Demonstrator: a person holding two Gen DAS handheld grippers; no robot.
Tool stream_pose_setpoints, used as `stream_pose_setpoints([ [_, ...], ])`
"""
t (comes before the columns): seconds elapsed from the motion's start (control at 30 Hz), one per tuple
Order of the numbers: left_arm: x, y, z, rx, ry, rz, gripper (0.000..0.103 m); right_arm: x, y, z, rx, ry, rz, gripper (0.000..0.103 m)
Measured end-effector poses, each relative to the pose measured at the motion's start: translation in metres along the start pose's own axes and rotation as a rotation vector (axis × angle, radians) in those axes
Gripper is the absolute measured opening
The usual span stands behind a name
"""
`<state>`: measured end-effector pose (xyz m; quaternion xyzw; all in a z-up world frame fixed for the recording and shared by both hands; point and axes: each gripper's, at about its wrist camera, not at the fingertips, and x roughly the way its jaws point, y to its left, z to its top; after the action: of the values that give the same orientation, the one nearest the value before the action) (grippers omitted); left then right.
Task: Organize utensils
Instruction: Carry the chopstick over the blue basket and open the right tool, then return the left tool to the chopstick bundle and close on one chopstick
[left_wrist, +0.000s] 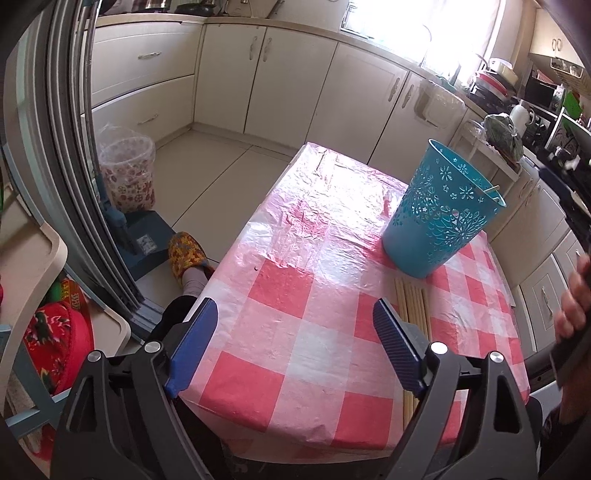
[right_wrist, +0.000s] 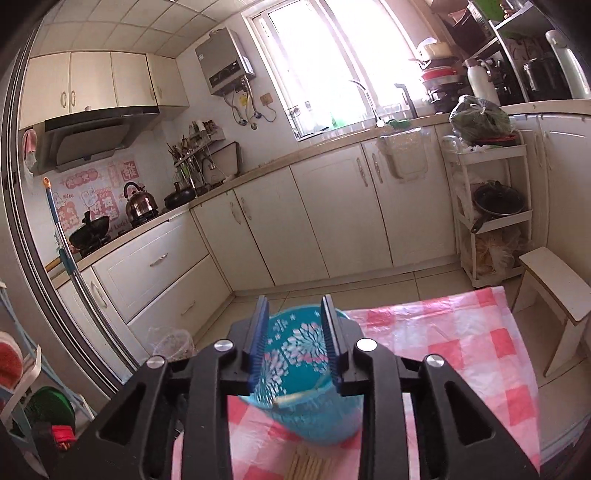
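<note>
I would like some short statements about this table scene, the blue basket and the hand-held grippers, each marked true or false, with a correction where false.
1. The blue perforated basket stands upright on the checked tablecloth. True.
2. The wooden chopsticks on the table lie in a bundle next to the basket's base. True.
3. The left hand-held gripper is clamped on the chopsticks. False: its jaws stand wide apart over the cloth with nothing between them.
4. The basket is empty. False: one chopstick already leans inside it.
5. The right hand-held gripper is shut on a spoon. False: its jaws are parted above the basket, holding nothing.
</note>
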<state>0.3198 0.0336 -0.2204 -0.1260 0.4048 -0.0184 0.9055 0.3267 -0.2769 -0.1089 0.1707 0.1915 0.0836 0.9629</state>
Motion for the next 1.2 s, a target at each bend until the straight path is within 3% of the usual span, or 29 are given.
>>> stream_pose_setpoints([
  [0.07, 0.0, 0.0, -0.002, -0.002, 0.01, 0.0, 0.082, -0.016, -0.002, -0.03, -0.009, 0.058, -0.029, 0.032],
  [0.13, 0.001, -0.002, -0.005, 0.001, 0.022, -0.003, 0.082, -0.015, -0.004, -0.067, -0.022, 0.179, -0.053, 0.032],
  [0.23, -0.002, -0.008, -0.01, 0.021, 0.031, -0.006, 0.082, 0.007, -0.012, -0.116, 0.005, 0.361, -0.063, 0.019],
  [0.3, -0.006, -0.012, -0.012, 0.042, 0.027, -0.003, 0.082, 0.023, -0.01, -0.131, -0.005, 0.416, -0.072, 0.017],
  [0.53, -0.009, -0.005, -0.015, 0.027, 0.033, 0.009, 0.083, 0.061, -0.002, -0.144, -0.033, 0.491, -0.117, 0.016],
  [0.83, -0.002, -0.012, -0.018, 0.055, 0.056, 0.01, 0.084, 0.072, 0.002, -0.159, -0.105, 0.544, -0.172, 0.016],
  [1.0, 0.013, -0.035, -0.02, 0.12, 0.101, 0.005, 0.084, 0.068, -0.007, -0.162, -0.126, 0.558, -0.174, 0.009],
  [1.2, 0.055, -0.076, -0.018, 0.221, 0.165, 0.004, 0.084, 0.047, -0.034, -0.16, -0.076, 0.542, -0.14, 0.008],
])
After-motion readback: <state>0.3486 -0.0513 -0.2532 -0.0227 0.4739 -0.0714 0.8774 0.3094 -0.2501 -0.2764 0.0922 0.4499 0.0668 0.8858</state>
